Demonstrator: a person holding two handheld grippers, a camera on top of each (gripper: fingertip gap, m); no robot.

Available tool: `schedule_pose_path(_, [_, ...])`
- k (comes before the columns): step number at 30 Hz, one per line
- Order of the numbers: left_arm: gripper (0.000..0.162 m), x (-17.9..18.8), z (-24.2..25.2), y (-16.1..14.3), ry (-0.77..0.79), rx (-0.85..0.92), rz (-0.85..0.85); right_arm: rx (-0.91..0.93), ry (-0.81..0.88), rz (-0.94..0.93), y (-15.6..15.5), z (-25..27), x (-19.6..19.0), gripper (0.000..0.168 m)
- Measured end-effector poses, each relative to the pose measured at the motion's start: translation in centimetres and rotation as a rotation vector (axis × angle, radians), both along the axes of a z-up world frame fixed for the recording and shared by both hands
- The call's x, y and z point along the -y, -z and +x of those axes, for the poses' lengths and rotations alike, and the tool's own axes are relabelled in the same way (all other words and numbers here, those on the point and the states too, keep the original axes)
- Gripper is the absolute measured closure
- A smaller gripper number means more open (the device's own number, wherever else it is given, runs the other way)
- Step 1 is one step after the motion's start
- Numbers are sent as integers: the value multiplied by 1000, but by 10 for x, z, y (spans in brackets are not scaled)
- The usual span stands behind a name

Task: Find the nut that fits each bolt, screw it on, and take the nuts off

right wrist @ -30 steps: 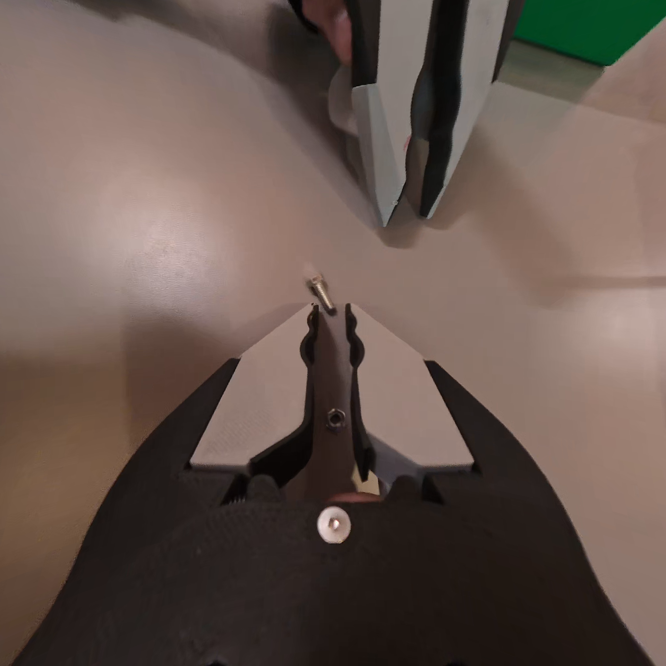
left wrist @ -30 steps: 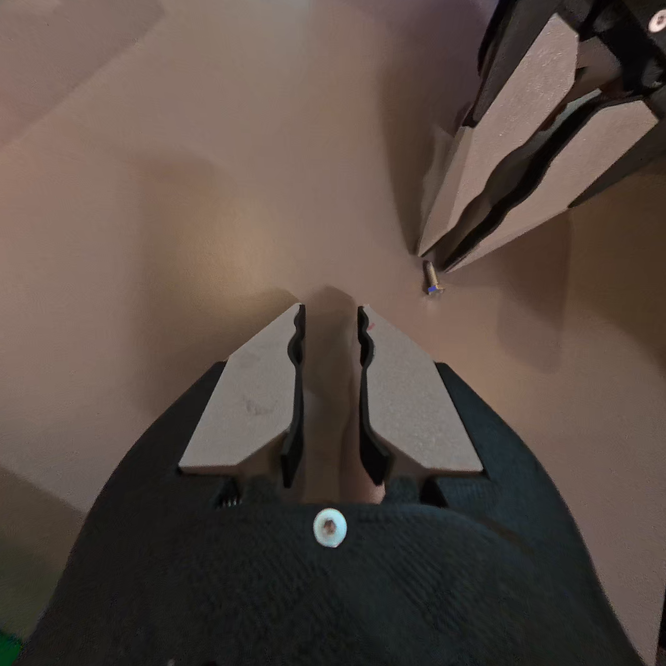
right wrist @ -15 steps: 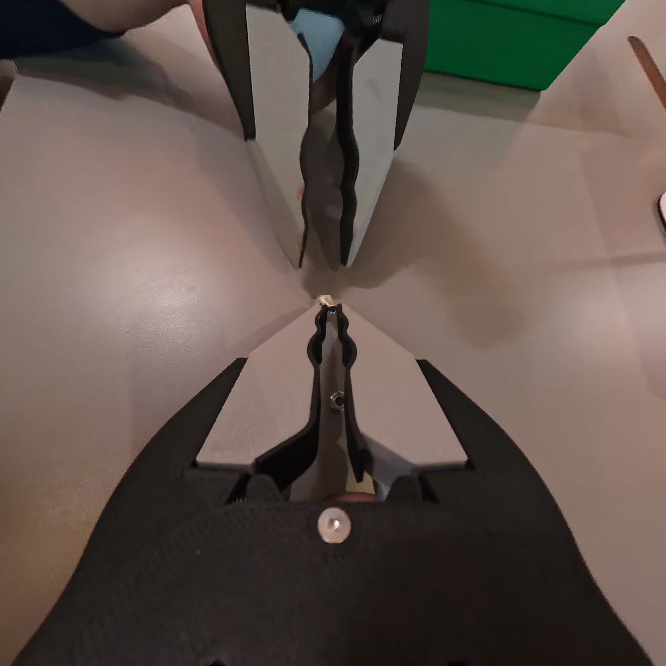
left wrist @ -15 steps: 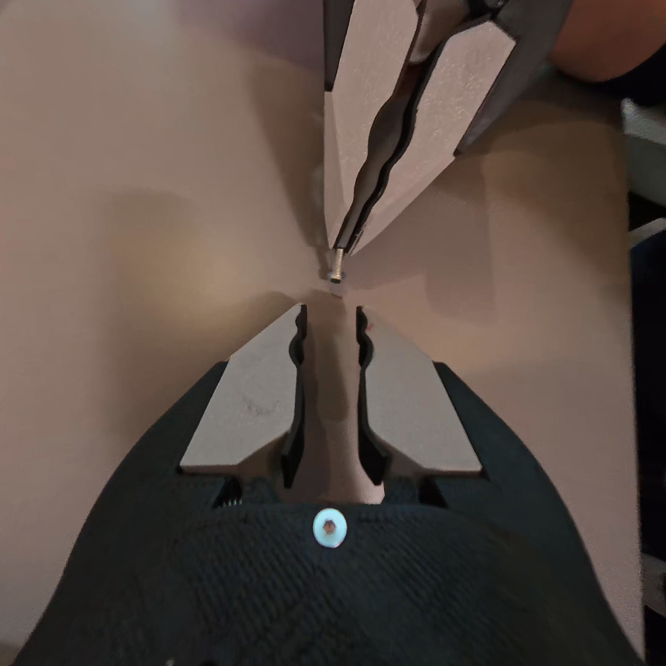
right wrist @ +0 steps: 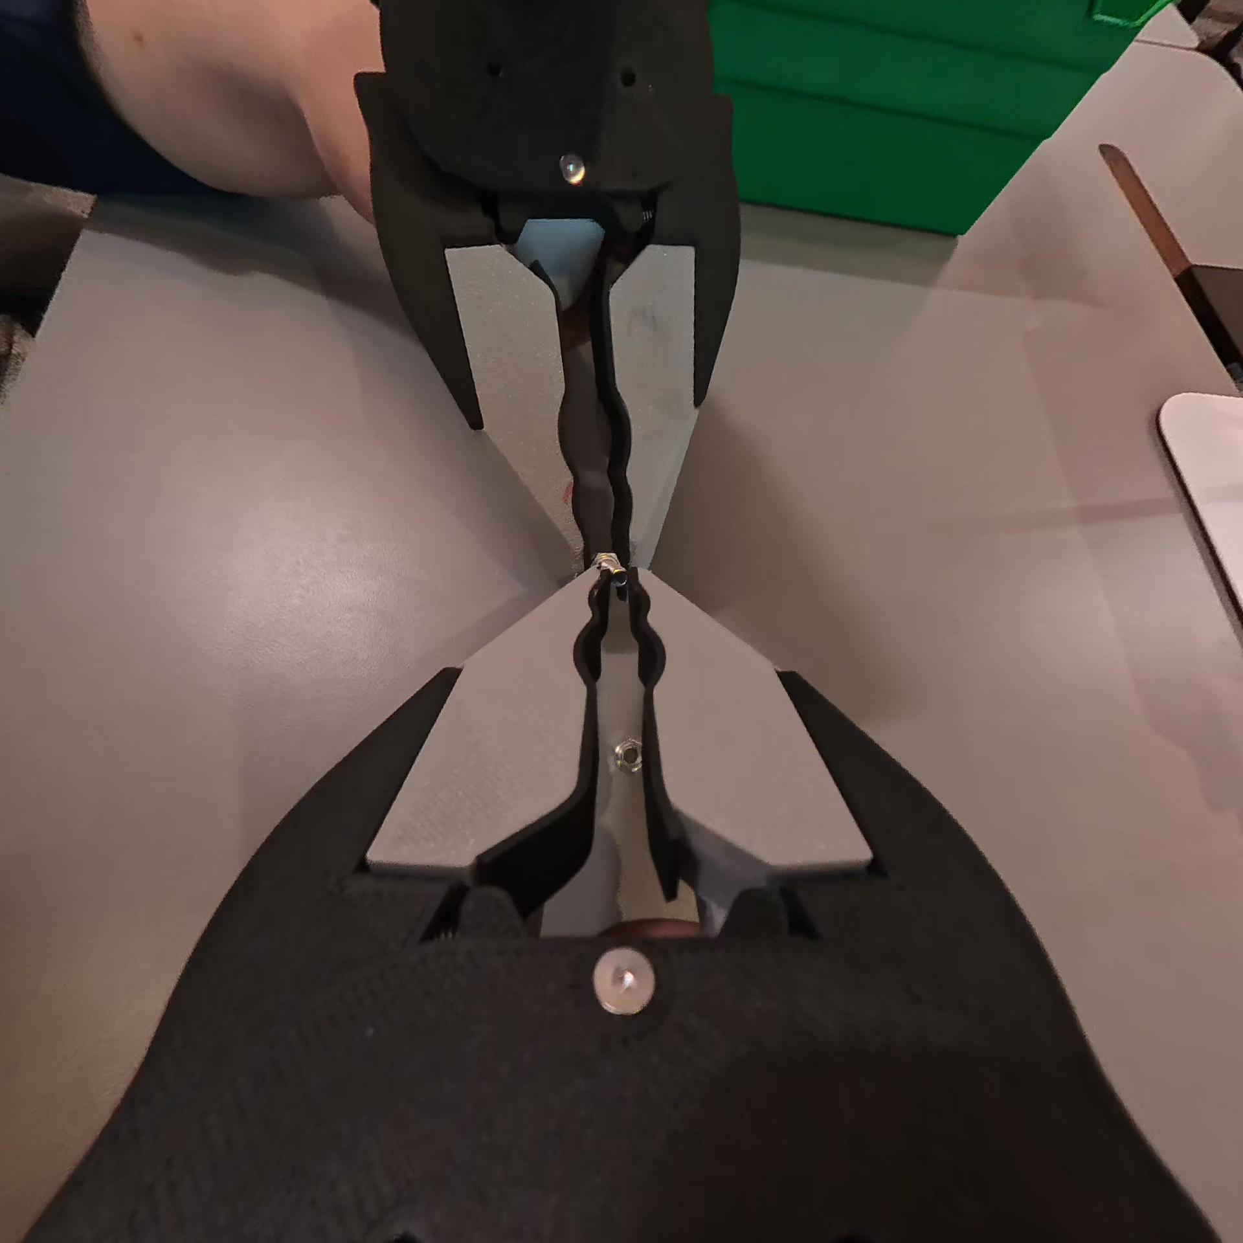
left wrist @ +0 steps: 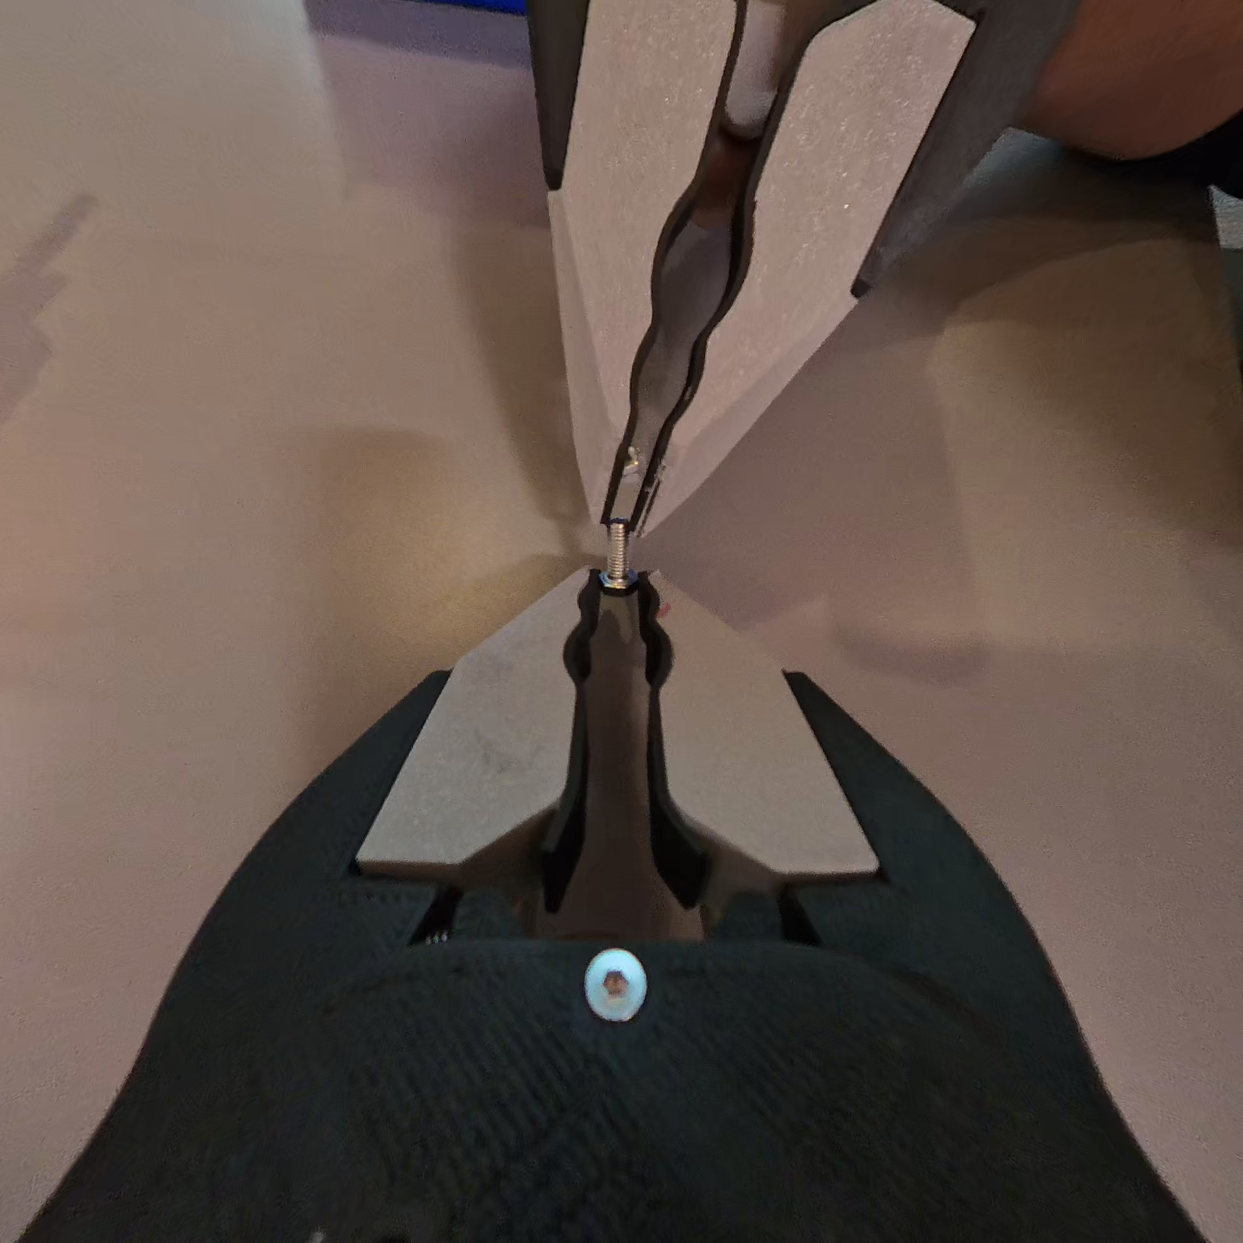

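A small silver bolt (left wrist: 617, 548) is held in the air between the two grippers, which meet tip to tip. My left gripper (left wrist: 619, 585) is shut on its wider end; I cannot tell whether that end is a head or a nut. My right gripper (left wrist: 624, 521) comes in from above, shut on the threaded end. In the right wrist view my right gripper (right wrist: 615, 585) grips the bolt (right wrist: 607, 561), and the left gripper (right wrist: 609, 551) faces it. A loose silver nut (right wrist: 629, 753) lies on the grey table (right wrist: 269, 605), seen between the right fingers.
A green bin (right wrist: 874, 134) stands at the far edge of the table. A white flat object (right wrist: 1211, 484) and a dark strip (right wrist: 1177, 255) are at the right. A person's arm (right wrist: 202, 121) is behind the left gripper. Both grippers' tips are close together, under 4 cm apart. The white flat object (right wrist: 1211, 484) is about equally far from each gripper, around 30 cm.
The right gripper picked the bolt off the table and brought it to the left gripper. The left jaws, open before, have now closed on the bolt's wider end.
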State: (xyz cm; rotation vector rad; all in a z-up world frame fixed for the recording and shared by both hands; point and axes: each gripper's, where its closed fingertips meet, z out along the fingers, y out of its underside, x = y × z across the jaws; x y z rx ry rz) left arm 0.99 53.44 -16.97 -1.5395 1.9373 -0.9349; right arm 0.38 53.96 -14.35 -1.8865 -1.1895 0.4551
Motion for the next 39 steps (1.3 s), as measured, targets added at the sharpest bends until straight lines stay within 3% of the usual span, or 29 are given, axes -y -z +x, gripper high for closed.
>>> schedule_pose_path(10, [154,-2,2,-22,-22,97,-102,-164,30,16,-28,-2,-4,161])
schedule_pose_path(17, [154,1,3,-25,-12,108,-79,-166,44,-12,-23,-8,-6,165])
schedule_pose_path(24, [153,3,3,-36,3,170,-165,-242,56,-72,-32,-5,-5,166])
schedule_pose_path(39, [154,0,5,-42,-6,217,-255,-170,86,-87,-23,0,-5,166])
